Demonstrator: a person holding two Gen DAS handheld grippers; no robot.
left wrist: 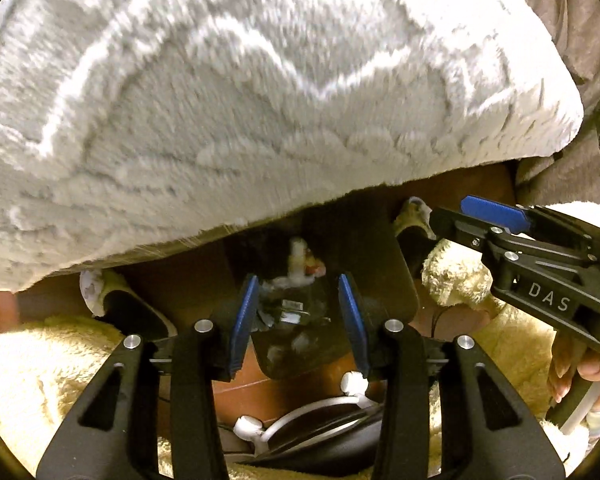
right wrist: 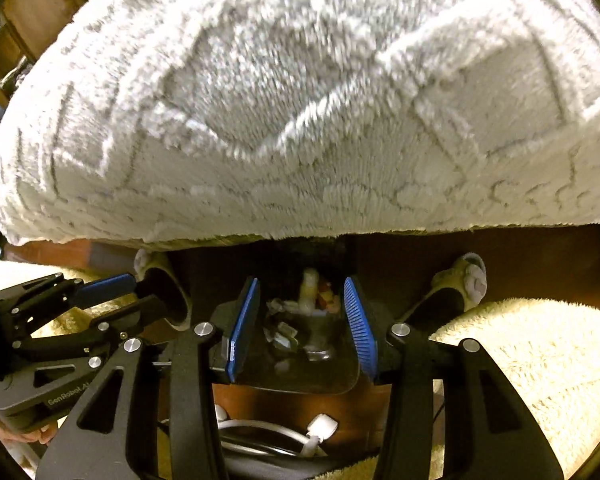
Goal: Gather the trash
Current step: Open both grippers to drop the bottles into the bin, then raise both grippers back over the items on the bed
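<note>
Below the white blanket's edge, a dark bin (left wrist: 296, 320) of trash is sitting on the brown floor.

Scraps of crumpled wrapper and a pale bottle neck are showing inside the bin (right wrist: 304, 332), which is lying straight ahead of both grippers. The left gripper (left wrist: 298, 320) is hanging over it with blue pads partly apart, gripping nothing. The right gripper (right wrist: 302, 324) is hanging likewise, jaws partly apart and empty. A slipper (left wrist: 112, 300) is lying left of the bin, another (left wrist: 414, 224) right of it. The fluffy white blanket (left wrist: 260, 100) is filling the upper view, a cream shaggy rug (right wrist: 520, 352) is spreading beneath, and white cables (left wrist: 300, 420) are coiling near the camera.
</note>
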